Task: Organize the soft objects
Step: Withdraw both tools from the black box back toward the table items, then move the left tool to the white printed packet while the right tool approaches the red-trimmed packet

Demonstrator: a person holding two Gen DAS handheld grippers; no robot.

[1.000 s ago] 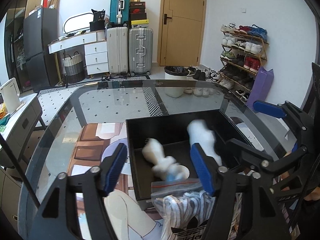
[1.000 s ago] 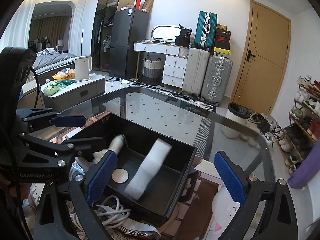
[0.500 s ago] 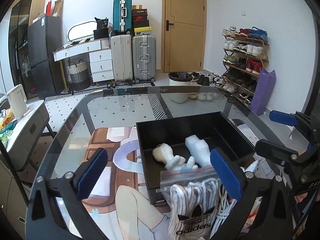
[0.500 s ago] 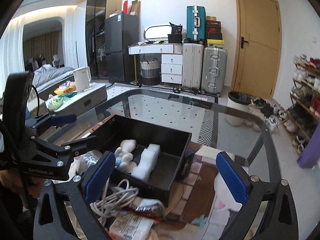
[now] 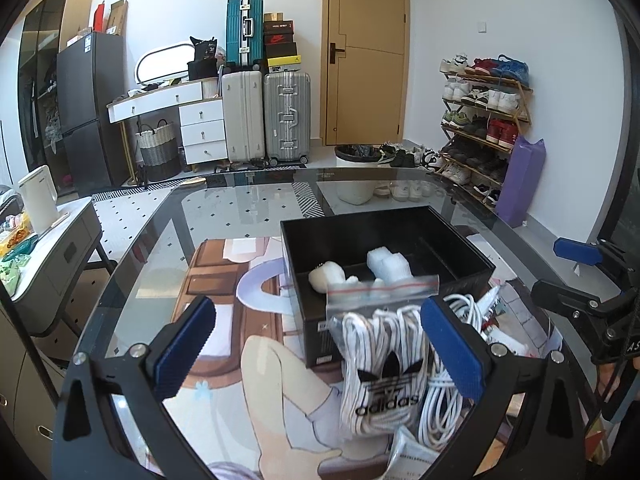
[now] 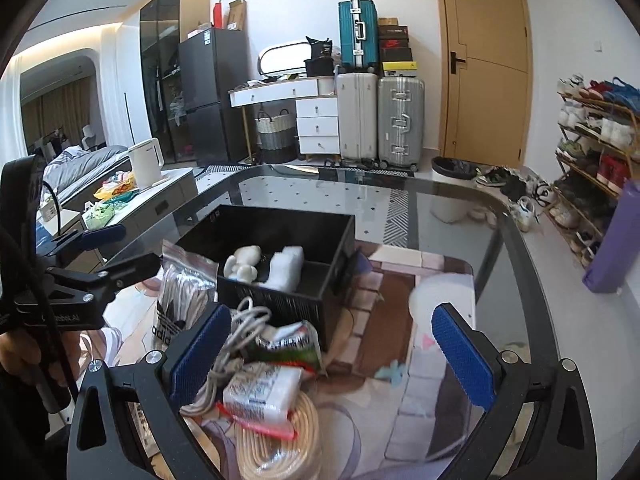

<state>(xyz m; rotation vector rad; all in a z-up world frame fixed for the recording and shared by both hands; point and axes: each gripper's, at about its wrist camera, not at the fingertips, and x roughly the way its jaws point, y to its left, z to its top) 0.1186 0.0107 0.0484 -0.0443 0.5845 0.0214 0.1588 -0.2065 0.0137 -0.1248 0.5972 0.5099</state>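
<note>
A black open box (image 5: 384,220) stands on the glass table. Inside it lie a white plush toy (image 5: 326,276) and a white foam piece (image 5: 388,264). My left gripper (image 5: 318,320) is open wide and empty, held back from the box's near wall. A zip bag of striped laces (image 5: 380,360) leans against that wall between the fingers' lines. My right gripper (image 6: 330,336) is open and empty too, above a pile of a white cable (image 6: 240,328), packets (image 6: 260,392) and a cream rope coil (image 6: 280,448). The right wrist view also shows the box (image 6: 280,216), the toy (image 6: 242,264) and the foam (image 6: 286,266).
A printed mat (image 5: 224,280) covers the table's near part under the glass table (image 5: 240,196). A side cabinet with a kettle (image 5: 38,198) stands left. Suitcases (image 5: 286,116), a bin (image 5: 356,160) and a shoe rack (image 5: 484,120) line the far wall.
My left gripper has opened wide and drawn back from the box. The blurred white foam piece has settled in the box beside the toy. My right gripper has also pulled back.
</note>
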